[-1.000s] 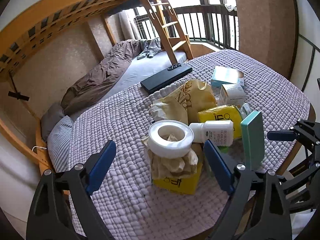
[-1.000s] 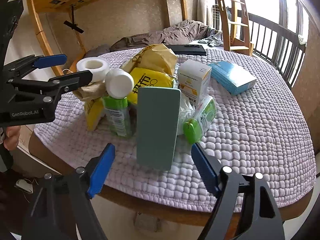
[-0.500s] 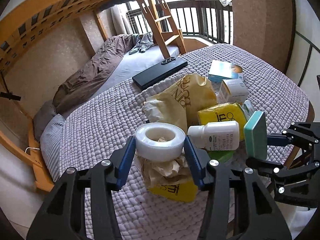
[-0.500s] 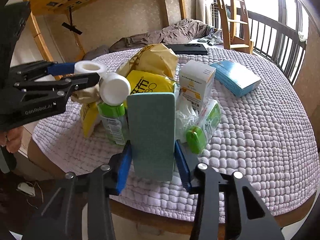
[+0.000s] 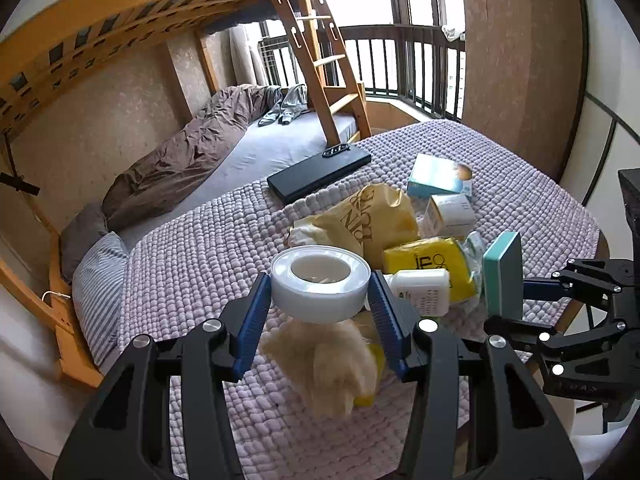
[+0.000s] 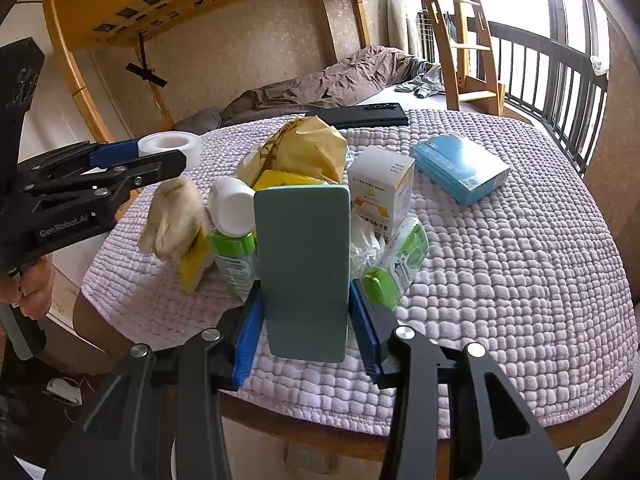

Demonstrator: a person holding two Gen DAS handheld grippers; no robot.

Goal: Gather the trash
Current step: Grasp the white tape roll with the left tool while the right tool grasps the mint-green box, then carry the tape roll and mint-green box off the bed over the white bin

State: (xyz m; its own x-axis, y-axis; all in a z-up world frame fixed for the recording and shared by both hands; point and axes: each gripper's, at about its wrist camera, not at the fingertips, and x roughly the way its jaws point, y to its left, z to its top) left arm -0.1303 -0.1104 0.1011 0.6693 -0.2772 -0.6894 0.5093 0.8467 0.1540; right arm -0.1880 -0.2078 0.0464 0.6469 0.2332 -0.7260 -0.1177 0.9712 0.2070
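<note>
My left gripper [image 5: 319,307] is shut on a white tape roll [image 5: 319,282] and holds it above the pile; crumpled beige paper [image 5: 326,364] hangs blurred under it. The roll also shows in the right wrist view [image 6: 170,145]. My right gripper [image 6: 305,320] is shut on an upright teal-green flat box [image 6: 304,268], which also shows in the left wrist view [image 5: 502,276]. The pile on the round table's lilac cover [image 6: 500,280] holds a yellow paper bag [image 6: 308,148], a yellow pack [image 5: 428,258], a white-capped green bottle [image 6: 232,236] and a green wipes pack [image 6: 396,268].
A white carton [image 6: 380,188], a blue box [image 6: 460,168] and a black flat case [image 6: 360,115] lie farther back on the table. A bunk bed with ladder [image 5: 320,52] stands behind. A balcony railing [image 6: 552,80] is at the right.
Both grippers closed: the left on the tape roll, the right on the teal box. The left gripper lifted the roll, and the crumpled paper came up with it.
</note>
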